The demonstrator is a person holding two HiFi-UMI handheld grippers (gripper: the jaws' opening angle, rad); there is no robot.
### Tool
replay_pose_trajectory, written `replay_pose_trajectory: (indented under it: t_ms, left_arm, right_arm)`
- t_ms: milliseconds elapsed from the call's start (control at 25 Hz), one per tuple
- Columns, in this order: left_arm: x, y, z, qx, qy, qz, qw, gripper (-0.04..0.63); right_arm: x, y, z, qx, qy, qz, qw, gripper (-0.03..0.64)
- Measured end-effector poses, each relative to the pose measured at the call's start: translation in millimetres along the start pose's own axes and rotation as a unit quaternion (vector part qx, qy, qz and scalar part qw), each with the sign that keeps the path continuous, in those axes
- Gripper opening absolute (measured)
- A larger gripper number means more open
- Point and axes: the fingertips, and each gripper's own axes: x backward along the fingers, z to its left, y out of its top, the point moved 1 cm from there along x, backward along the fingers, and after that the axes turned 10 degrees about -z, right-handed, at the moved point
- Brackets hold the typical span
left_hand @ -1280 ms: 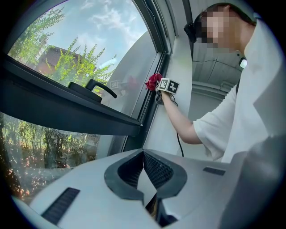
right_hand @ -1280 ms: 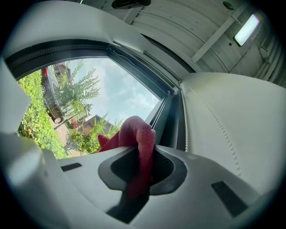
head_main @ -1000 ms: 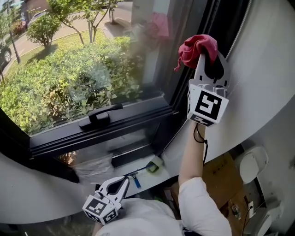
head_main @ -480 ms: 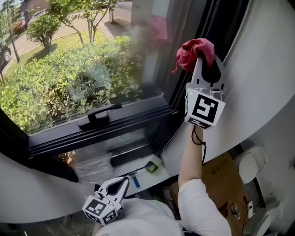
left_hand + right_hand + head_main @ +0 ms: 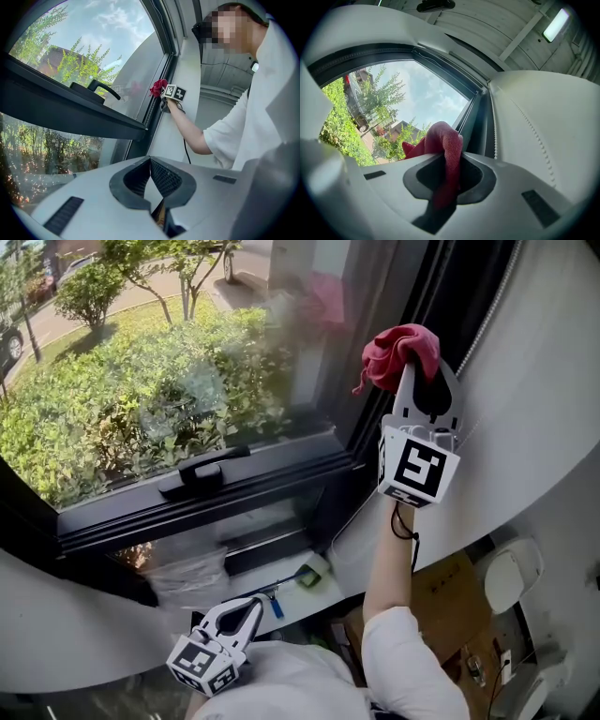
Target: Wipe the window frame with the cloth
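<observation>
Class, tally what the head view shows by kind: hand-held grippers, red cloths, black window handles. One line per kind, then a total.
Grippers: 2, the left gripper low down and the right gripper raised at the frame
Red cloth: 1, clamped in the right gripper's fingers
Window handle: 1, black, on the sash
Total: 4

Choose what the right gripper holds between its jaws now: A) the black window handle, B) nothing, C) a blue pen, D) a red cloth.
D: in the right gripper view, the jaws of the right gripper are shut on the red cloth, which bunches out past their tips beside the dark window frame.
</observation>
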Motion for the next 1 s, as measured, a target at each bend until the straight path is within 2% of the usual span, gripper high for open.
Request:
replay_pose_trajectory:
  t_ms: [1000]
  left_arm:
    - [0.5,0.0,-5.4,-0.001,-0.006,0.003,1.0,0.009]
  right_arm:
    - [25.1,-21.8,14.3,0.003,0.016,0.024,1.0,0.066]
